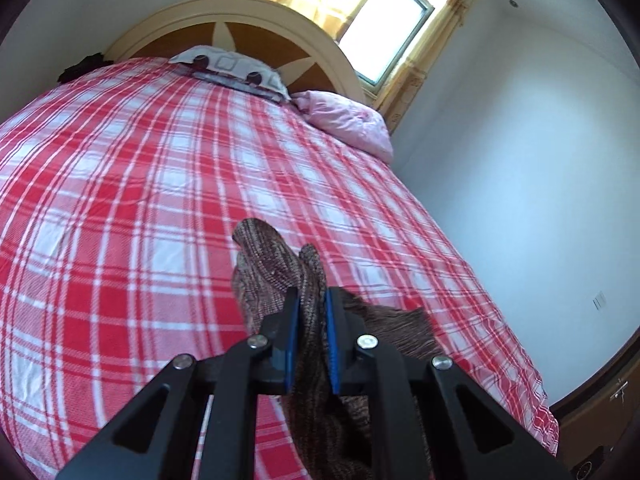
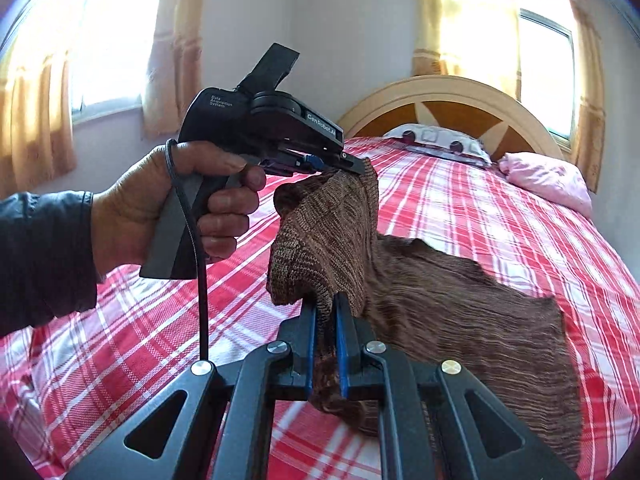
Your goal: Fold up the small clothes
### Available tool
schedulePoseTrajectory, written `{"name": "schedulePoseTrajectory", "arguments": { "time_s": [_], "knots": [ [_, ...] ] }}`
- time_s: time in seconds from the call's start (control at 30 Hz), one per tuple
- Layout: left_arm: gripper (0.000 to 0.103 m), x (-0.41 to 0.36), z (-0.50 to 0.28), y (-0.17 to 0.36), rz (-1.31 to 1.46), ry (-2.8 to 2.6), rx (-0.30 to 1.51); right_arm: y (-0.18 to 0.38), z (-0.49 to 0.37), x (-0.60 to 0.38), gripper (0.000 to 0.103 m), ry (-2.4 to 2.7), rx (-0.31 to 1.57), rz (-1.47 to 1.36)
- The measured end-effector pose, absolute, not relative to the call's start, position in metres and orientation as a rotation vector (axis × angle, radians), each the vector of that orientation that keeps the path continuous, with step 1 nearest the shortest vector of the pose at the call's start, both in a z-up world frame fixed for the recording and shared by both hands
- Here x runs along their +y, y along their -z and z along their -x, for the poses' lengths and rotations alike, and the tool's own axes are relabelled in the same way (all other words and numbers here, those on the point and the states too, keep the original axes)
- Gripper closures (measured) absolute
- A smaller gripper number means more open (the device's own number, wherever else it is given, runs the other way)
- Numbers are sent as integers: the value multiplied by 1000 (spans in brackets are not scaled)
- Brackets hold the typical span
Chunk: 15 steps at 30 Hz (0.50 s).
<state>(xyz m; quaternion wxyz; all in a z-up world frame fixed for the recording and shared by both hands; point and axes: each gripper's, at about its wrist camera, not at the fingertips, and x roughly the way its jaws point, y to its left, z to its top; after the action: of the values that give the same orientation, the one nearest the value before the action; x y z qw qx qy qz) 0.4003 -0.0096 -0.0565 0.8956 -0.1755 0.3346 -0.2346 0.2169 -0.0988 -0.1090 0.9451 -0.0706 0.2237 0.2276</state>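
Note:
A brown knitted garment point(image 2: 460, 300) lies partly on the red plaid bedspread point(image 2: 500, 216) and is lifted at one end. My right gripper point(image 2: 326, 300) is shut on a raised edge of it, knit bunched between the blue pads. My left gripper point(image 1: 312, 296) is shut on another bunch of the same brown garment point(image 1: 276, 264), which rises above its fingertips. In the right wrist view the left gripper point(image 2: 358, 166) is held by a hand point(image 2: 160, 208) in a dark sleeve, up and to the left, pinching the garment's top edge so the cloth hangs between both grippers.
A patterned pillow point(image 1: 236, 70) and a pink pillow point(image 1: 348, 120) lie at the head of the bed by the curved wooden headboard point(image 1: 248, 20). Curtained windows point(image 1: 384, 20) are behind. A white wall point(image 1: 520, 180) runs along the bed's right edge.

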Motion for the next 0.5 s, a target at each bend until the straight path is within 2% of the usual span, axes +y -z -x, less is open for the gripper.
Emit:
{"name": "schedulePoseTrajectory", "arguments": {
  "time_s": [0.5],
  "knots": [
    [90, -126, -423, 61, 250, 585, 745, 119, -228, -211, 95, -360, 530, -128]
  ]
}}
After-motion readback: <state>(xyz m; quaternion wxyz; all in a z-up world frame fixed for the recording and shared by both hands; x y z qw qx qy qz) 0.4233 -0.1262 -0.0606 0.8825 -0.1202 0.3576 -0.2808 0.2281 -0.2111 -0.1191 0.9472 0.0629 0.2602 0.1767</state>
